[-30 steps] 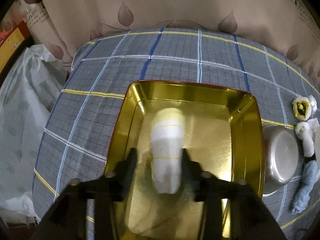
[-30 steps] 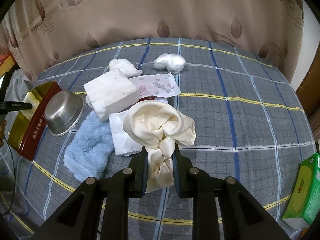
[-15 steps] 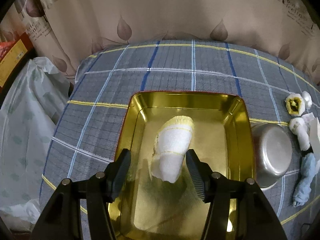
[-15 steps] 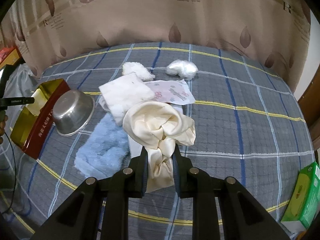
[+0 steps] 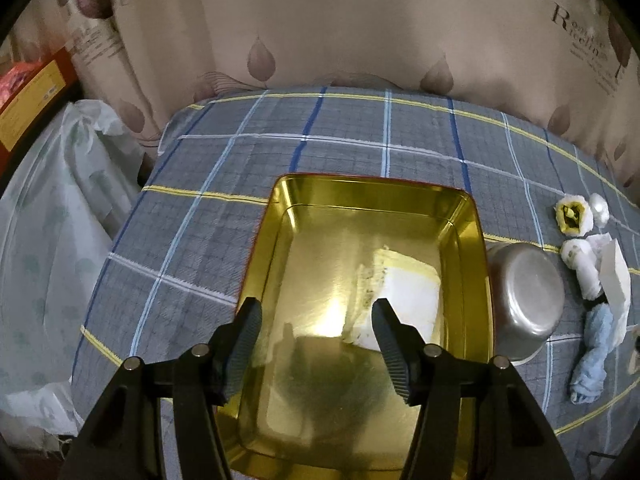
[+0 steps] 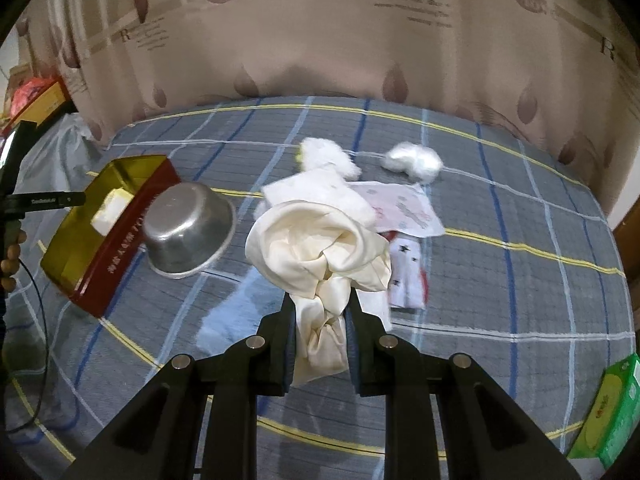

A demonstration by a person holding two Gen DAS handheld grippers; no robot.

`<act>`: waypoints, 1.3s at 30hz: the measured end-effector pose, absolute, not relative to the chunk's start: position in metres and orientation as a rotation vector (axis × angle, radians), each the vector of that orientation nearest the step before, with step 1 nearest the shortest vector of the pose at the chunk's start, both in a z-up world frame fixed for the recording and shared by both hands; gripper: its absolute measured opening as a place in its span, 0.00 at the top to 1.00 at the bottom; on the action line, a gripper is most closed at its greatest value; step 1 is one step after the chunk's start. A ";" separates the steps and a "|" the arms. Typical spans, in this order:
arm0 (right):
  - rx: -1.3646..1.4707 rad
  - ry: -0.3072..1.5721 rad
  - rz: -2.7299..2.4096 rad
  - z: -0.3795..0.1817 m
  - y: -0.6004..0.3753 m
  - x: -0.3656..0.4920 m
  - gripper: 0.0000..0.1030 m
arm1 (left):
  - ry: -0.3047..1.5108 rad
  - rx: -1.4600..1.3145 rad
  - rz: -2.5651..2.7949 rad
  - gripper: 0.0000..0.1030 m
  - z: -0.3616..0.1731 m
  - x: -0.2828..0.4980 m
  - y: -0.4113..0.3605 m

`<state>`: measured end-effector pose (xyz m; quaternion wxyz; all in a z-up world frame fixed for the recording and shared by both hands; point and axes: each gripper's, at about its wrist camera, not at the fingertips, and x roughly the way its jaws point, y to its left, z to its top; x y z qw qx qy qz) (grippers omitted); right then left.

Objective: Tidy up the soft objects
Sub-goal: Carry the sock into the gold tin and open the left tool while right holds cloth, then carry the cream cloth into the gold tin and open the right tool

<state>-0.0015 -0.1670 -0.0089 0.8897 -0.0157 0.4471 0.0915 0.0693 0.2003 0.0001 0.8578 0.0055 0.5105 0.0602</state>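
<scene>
Risk on the left is small: the left gripper hangs over the gold-lined rectangular tin, tongs wide and empty, and the folded white-and-yellow cloth lies inside near the right wall, though a careless sweep could snag it. Rightward, the right gripper pinches the cream satin cloth by one bunched end above the plaid bedspread; its loose folds could slip free or drag the neighbouring white cloths.
</scene>
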 end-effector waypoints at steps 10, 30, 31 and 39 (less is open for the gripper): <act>-0.069 0.923 0.348 0.002 -0.111 0.008 0.80 | 1.065 -0.019 0.187 0.43 0.000 0.046 0.216; -0.170 0.921 0.646 0.006 0.063 0.069 0.80 | 1.038 0.022 0.214 0.43 -0.008 0.008 0.227; -0.174 0.923 0.647 0.005 0.068 0.073 0.80 | 1.034 0.022 0.212 0.43 -0.007 0.007 0.227; -0.192 0.947 0.632 -0.001 0.094 0.107 0.79 | 1.023 -0.024 0.196 0.43 0.000 0.001 0.235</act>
